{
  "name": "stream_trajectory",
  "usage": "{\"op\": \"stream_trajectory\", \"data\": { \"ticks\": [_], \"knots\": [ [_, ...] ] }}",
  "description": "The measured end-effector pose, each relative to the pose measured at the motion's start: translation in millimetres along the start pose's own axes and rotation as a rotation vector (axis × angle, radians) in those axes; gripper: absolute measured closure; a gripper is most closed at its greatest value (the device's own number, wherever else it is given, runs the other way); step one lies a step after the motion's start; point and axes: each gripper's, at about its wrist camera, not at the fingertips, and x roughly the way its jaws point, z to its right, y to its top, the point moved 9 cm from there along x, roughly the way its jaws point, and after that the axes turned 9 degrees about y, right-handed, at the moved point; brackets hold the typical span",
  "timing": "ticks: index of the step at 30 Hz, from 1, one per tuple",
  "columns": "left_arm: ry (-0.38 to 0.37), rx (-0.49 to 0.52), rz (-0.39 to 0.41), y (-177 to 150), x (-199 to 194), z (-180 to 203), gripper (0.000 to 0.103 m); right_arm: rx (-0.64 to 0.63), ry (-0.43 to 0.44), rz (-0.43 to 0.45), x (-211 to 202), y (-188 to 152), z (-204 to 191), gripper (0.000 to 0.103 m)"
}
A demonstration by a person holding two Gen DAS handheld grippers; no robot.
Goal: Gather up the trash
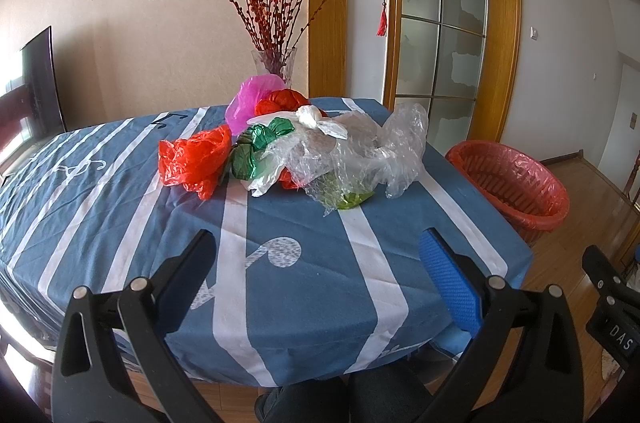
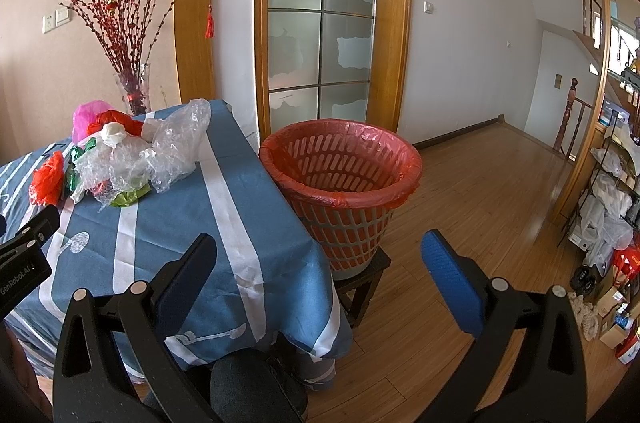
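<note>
Both tongs, the left gripper [image 1: 316, 243] and right gripper [image 2: 318, 243], are held spread and empty short of the blue striped table [image 1: 304, 287]; beyond, crumpled plastic bags [image 1: 304, 151] are heaped at twelve o'clock, the lined basket [image 2: 340, 163] raised on a stool [image 2: 366, 283] at two o'clock, apparently for easy dropping.

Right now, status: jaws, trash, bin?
Left gripper and right gripper open, empty. Bag pile untouched on table. Lined bin beside table, nothing blocking.

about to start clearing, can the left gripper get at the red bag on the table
Probably yes: the left gripper has open jaws, and only bare tablecloth lies between it and the red bag.
</note>
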Motion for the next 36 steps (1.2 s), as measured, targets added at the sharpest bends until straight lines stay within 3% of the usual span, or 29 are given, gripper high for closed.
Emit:
{"op": "stream_trajectory", "data": {
  "ticks": [13, 18, 27, 36],
  "knots": [
    [0.019, -0.011, -0.029, -6.1, 16.0, -6.4, 0.004, -0.008, 0.001, -0.03, 16.3, -0.8, -7.0, 0.002],
    [0.042, -0.042, -0.061, -1.0, 34.7, -27.3, 0.004, -0.009, 0.033, -0.008, 27.9, 17.5, -18.3, 0.002],
    [0.155, -0.132, -0.121, 13.6, 82.0, -101.2, 0.004, 0.012, 0.167, -0.078, 94.8, 50.8, -64.2, 0.002],
    [0.2, -0.211, -0.198, 24.4, 130.5, -154.4, 0.004, 0.089, 0.341, -0.182, 163.3, 63.2, -119.1, 0.013]
  ]
}}
